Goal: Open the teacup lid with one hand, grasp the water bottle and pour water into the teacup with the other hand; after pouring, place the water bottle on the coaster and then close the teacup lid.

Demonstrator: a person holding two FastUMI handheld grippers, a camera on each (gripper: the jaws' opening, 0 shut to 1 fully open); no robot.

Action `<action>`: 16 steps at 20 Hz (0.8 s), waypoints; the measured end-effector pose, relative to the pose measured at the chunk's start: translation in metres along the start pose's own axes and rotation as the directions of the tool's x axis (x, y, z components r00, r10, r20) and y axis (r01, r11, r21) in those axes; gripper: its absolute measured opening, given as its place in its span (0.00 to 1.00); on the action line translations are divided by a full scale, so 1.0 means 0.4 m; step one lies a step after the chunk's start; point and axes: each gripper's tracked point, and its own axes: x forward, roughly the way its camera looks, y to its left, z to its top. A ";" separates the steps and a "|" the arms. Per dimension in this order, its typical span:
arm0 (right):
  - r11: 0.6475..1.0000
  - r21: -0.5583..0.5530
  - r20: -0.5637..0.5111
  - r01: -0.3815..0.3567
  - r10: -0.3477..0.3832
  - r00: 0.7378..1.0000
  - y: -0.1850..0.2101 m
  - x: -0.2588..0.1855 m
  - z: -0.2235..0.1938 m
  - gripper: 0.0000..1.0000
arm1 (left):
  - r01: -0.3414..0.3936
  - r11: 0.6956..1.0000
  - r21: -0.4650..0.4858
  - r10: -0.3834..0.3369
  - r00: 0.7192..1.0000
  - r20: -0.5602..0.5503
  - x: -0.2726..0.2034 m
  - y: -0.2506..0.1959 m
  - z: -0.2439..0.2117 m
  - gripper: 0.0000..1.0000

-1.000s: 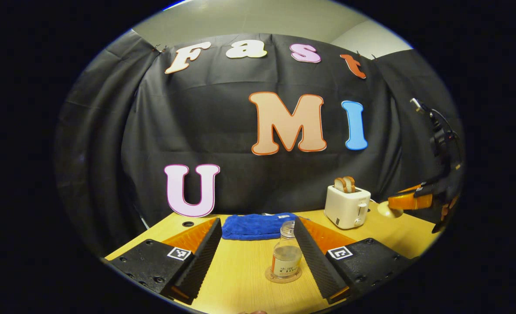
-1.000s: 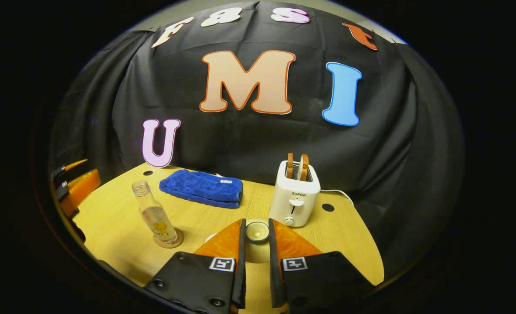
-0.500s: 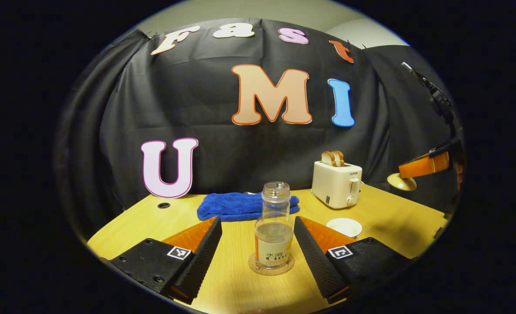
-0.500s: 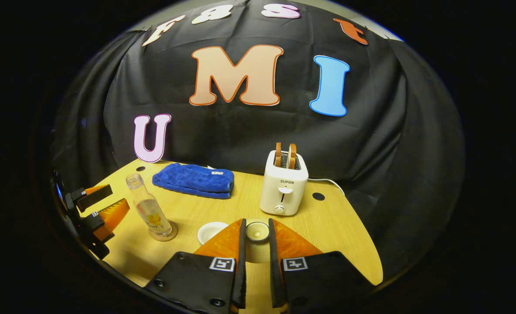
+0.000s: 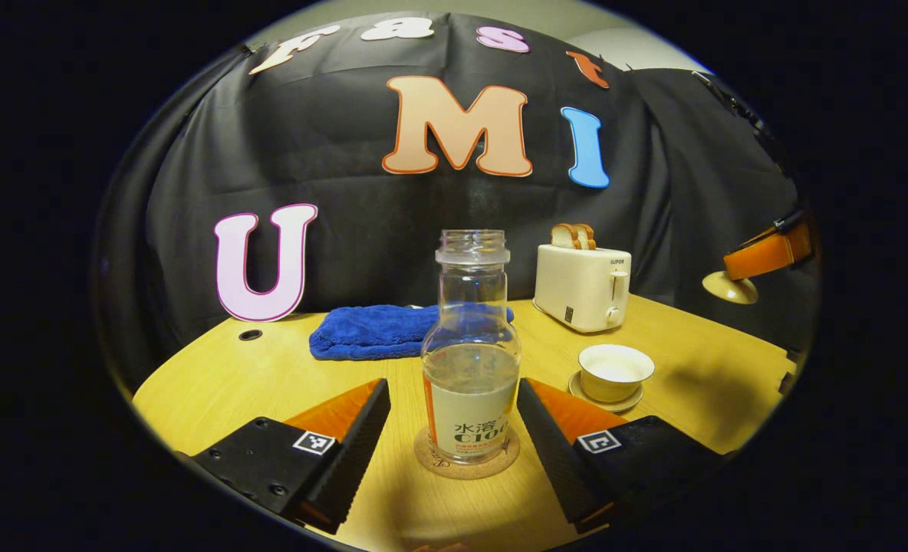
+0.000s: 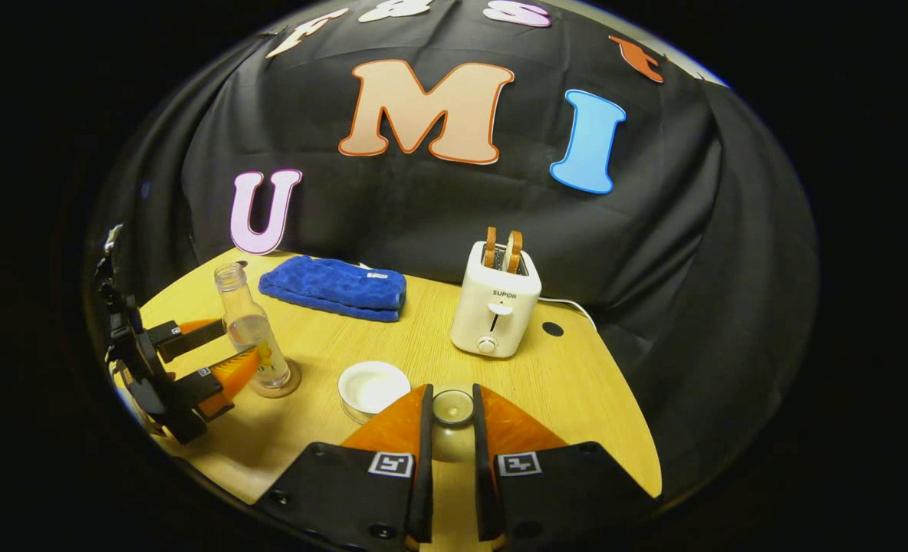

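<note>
- Broadly, the wooden counter (image 5: 231, 376) filled the lower half of both views, with the black cloth wall behind it.
- A folded blue towel (image 5: 370, 331) lay at the back of the counter, left of centre in the left gripper view; a white toaster (image 6: 495, 310) with two slices in it stood right of centre in the right gripper view.
- The left gripper (image 5: 454, 429) sat at the bottom of its view, jaws wide open, one on each side of the water bottle (image 5: 471, 349) without touching it.
- The uncapped, partly filled bottle stood upright on a round coaster (image 5: 465, 462) at centre frame.
- The right gripper (image 6: 452, 452) sat at the bottom of its view, jaws closed on the teacup lid (image 6: 452, 407), held up off the counter.
- The open white teacup (image 5: 616, 372) rested on its saucer (image 5: 606, 399) at lower right in the left gripper view, near the bottle but apart from it.
</note>
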 end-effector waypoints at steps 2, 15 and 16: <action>1.000 0.008 -0.011 0.011 -0.010 1.000 -0.004 0.004 -0.008 0.25 | 0.012 1.000 0.004 -0.012 1.000 -0.013 0.018 -0.008 -0.014 0.98; 0.993 0.112 0.002 0.034 -0.034 0.999 -0.060 -0.011 -0.013 0.25 | 0.062 0.982 0.180 -0.038 0.990 -0.138 0.056 -0.045 -0.048 0.74; 0.991 0.129 0.000 0.029 -0.029 1.000 -0.065 -0.014 -0.018 0.25 | 0.062 0.976 0.207 -0.032 0.989 -0.145 0.058 -0.043 -0.047 0.73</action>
